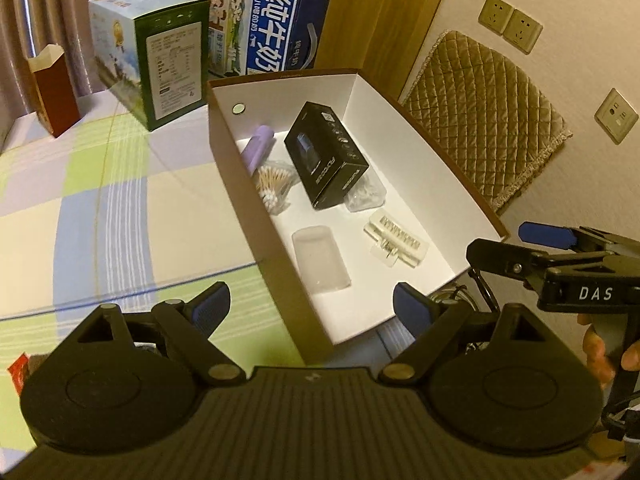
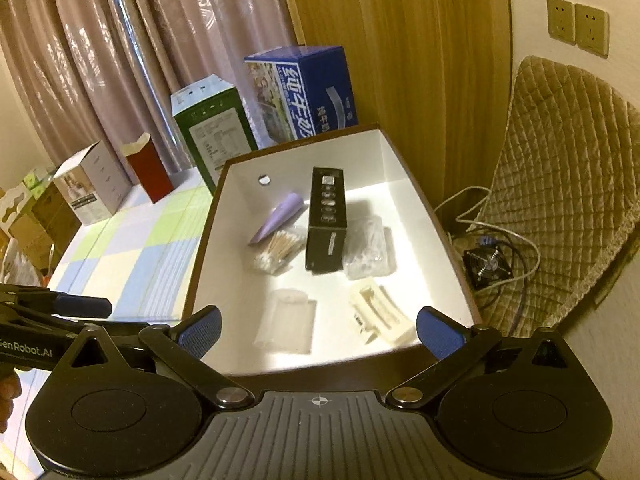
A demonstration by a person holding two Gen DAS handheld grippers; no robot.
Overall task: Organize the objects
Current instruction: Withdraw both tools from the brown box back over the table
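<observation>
Brown-walled, white-lined cardboard box (image 2: 416, 200) sits on the checked worktop (image 1: 120, 208), already holding a glossy black carton (image 1: 326, 156), bagged cotton swabs (image 1: 274, 182) and clear plastic cases. Both the left claw (image 1: 316, 304) and right claw (image 2: 318, 330) gape wide and empty, straddling the box's near walls; closing carelessly could crumple or tip it. Whatever lies beneath the claws' bodies is hidden.

Left gripper (image 1: 312, 304), right gripper (image 2: 318, 330): black ribbed bodies, round hubs, silver pivot screws, blue textured fingertip pads; white "DAS" and "GenRobot.AI" lettering.
</observation>
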